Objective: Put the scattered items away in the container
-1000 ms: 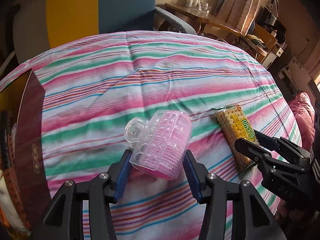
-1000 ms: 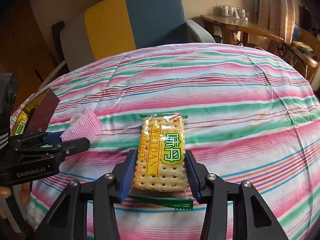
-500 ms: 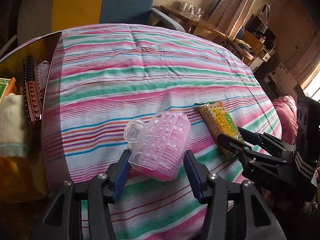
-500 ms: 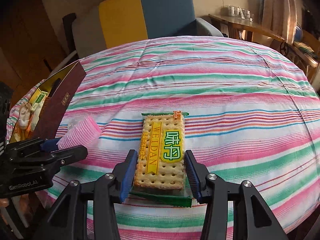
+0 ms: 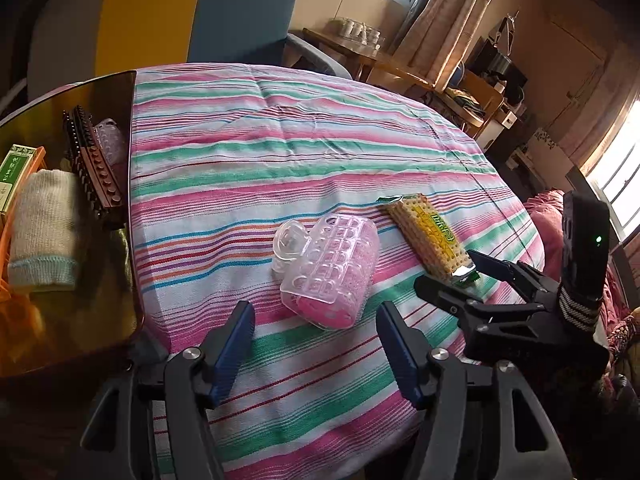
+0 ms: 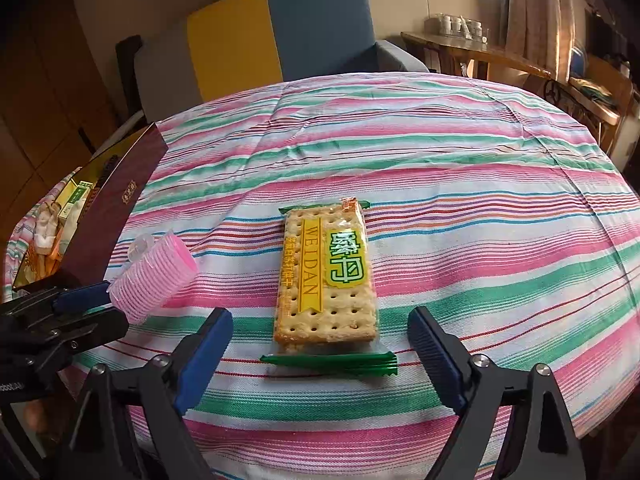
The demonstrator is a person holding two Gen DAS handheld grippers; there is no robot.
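A pink hair roller in a clear plastic clip [image 5: 332, 276] lies on the striped tablecloth. My left gripper [image 5: 314, 314] is open, its blue pads wide on either side of the roller's near end and not touching it. A pack of crackers [image 6: 326, 276] with a yellow and green label lies flat to the right of the roller [image 6: 154, 276]. My right gripper [image 6: 320, 316] is open too, with the pack's near end between its fingers and clear of both. An open maroon box [image 5: 100, 92] stands at the left.
The box [image 6: 112, 208] holds a brown comb [image 5: 94, 168], a folded cloth [image 5: 44, 232], a small green carton [image 5: 12, 168] and another roller [image 5: 110, 140]. A blue and yellow armchair [image 6: 280, 28] stands behind the table. The far half of the cloth [image 6: 400, 128] is bare.
Both grippers were closed against their items; now both have opened wide. The roller and the cracker pack rest on the cloth. The box has come further into the left view.
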